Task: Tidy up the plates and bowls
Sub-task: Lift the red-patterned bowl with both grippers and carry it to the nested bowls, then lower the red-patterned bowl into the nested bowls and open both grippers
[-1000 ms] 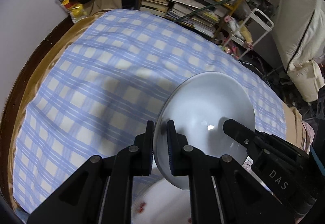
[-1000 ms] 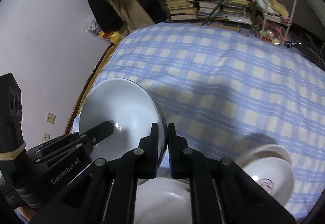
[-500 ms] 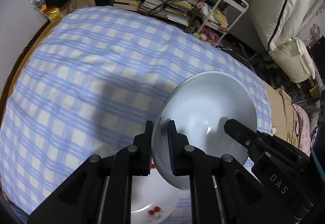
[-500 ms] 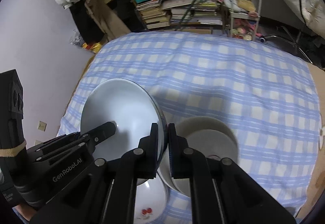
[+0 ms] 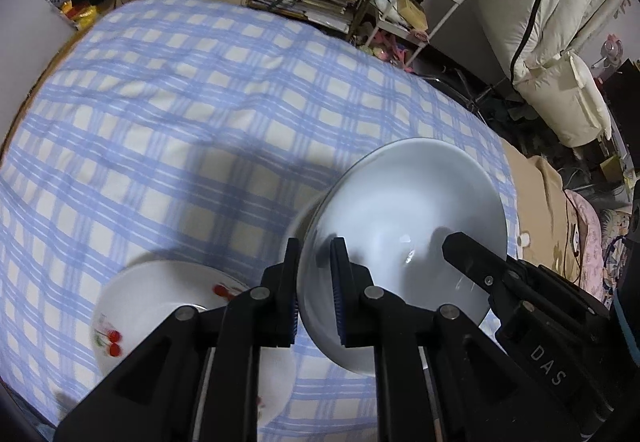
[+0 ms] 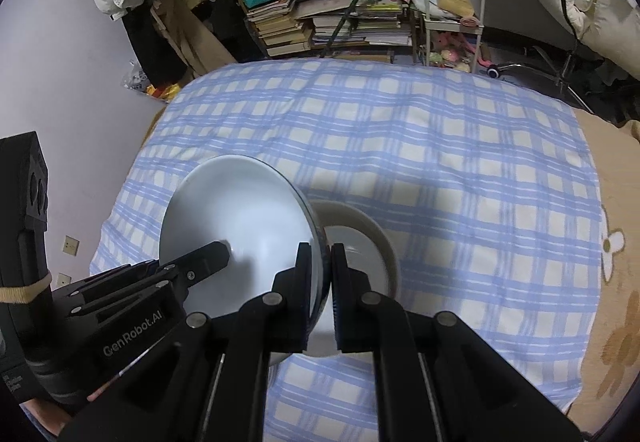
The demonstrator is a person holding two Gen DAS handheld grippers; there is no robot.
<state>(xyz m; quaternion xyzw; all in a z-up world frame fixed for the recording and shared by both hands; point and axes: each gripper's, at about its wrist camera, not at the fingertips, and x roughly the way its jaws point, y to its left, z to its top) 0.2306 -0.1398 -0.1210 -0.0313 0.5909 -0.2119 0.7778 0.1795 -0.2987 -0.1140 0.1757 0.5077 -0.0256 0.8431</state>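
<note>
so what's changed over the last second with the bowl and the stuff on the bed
Both tools, the left tool and the right tool, carried the white bowl sideways over the checked blanket, so it now hangs over the tan-rimmed bowl. The cherry-print plate, earlier right beneath it, now lies clear to the side. Unchanged: both tools stay clamped on opposite rims, bowl tilted.

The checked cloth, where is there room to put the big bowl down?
The far half of the checked cloth, toward the bookshelf, is bare, and so is its right side. Near the hand-held grippers it is crowded: the beige-rimmed bowl and the cherry plate lie there.
</note>
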